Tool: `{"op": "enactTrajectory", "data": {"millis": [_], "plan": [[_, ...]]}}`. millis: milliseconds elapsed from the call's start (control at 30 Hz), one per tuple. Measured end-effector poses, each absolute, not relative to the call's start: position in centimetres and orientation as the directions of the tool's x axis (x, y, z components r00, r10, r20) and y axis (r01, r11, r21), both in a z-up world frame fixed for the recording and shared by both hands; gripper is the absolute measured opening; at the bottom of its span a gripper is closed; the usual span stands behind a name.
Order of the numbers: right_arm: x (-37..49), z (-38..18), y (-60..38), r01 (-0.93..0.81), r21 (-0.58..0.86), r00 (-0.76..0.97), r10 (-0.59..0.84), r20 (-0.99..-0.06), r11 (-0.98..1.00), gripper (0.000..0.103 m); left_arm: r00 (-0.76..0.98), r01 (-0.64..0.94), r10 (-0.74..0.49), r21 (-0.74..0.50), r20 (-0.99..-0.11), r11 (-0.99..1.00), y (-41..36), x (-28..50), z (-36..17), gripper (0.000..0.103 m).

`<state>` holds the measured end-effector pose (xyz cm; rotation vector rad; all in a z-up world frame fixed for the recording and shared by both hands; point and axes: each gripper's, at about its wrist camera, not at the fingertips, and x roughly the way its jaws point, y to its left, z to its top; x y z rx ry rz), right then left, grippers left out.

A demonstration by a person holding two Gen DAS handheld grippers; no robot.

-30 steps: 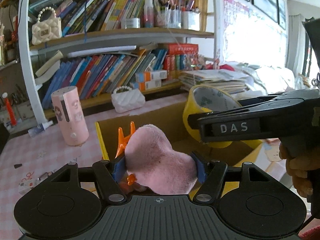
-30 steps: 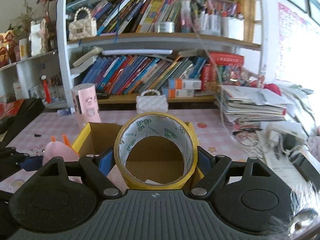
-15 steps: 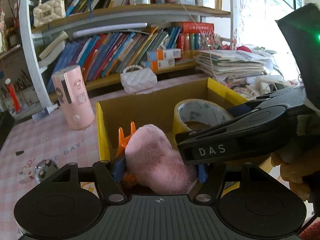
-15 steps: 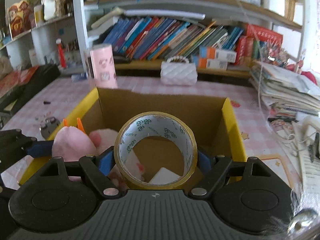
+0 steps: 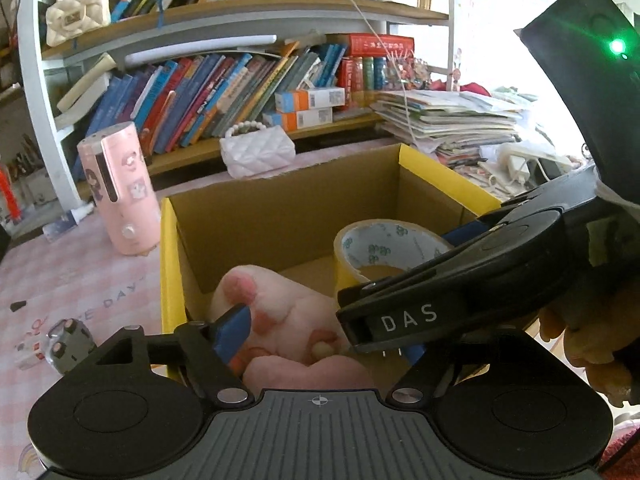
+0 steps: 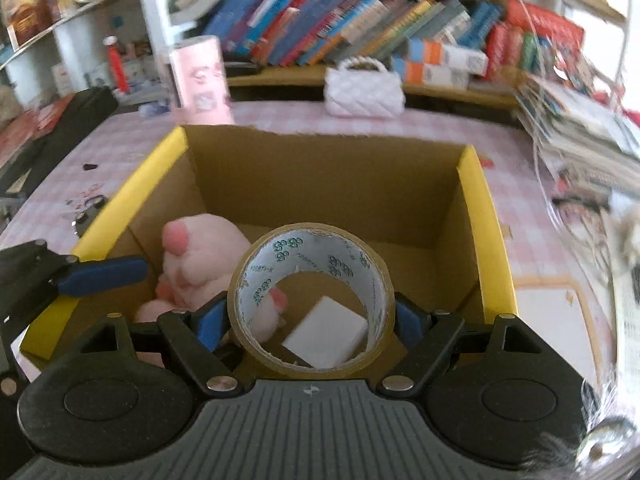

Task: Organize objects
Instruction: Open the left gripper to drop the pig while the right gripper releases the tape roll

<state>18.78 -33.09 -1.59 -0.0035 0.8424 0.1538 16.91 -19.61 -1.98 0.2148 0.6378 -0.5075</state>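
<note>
A pink plush toy [image 5: 288, 304] lies inside the open cardboard box with a yellow rim [image 5: 168, 264]. My left gripper [image 5: 320, 340] hangs just over the toy with its jaws opening. In the right wrist view its blue finger [image 6: 100, 276] stands apart from the plush toy [image 6: 200, 256], so nothing is gripped. My right gripper [image 6: 310, 318] is shut on a roll of yellow-brown tape [image 6: 308, 240], held upright over the box's middle. The right gripper's black body crosses in front of the left one and hides the left gripper's right pad.
A white block [image 6: 326, 332] lies on the box floor. Behind the box stand a pink cylinder [image 5: 120, 196] and a white quilted purse [image 5: 258, 152] on the pink checked tablecloth. Bookshelves rise at the back, a paper stack [image 5: 448, 120] lies right, and a small grey object [image 5: 68, 344] left.
Both grippers came down toward the box. The left jaws spread and the plush toy slipped out, now lying in the box. The tape stays held in the right gripper.
</note>
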Motion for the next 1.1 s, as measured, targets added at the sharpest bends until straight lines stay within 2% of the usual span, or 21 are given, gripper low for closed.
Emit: {"op": "enactTrajectory", "data": {"millis": [567,633,667,733,833,1100], "plan": [[18.5,-1.5,-33.7,-0.1,0.049,0.653,0.102,-0.75,0.994,0.08,0.663,0.553,-0.411,0.039,-0.626,0.832,-20.1,17.3,-2.0,0.08],[18.6,-1.5,-33.8,-0.102,0.053,0.651,0.107,-0.752,0.993,0.08,0.667,0.546,-0.404,0.041,-0.626,0.837,-19.9,17.1,-1.9,0.083],[18.6,-1.5,-33.9,-0.103,0.06,0.652,0.113,-0.75,0.993,0.081,0.672,0.546,-0.404,0.047,-0.62,0.836,-19.8,16.9,-1.7,0.088],[18.2,-1.5,-34.1,-0.09,0.082,0.669,0.121,-0.733,0.993,0.082,0.691,0.539,-0.401,0.059,-0.601,0.84,-19.5,16.4,-1.3,0.098],[17.4,-0.9,-34.2,-0.068,0.138,0.701,0.145,-0.699,0.988,0.09,0.709,0.531,-0.411,0.05,-0.573,0.846,-18.9,15.5,-0.6,0.098],[13.9,1.4,-32.4,-0.045,0.115,0.795,0.105,-0.597,0.992,0.091,0.76,0.482,-0.41,0.013,-0.504,0.876,-16.0,12.5,1.3,0.098]]}}
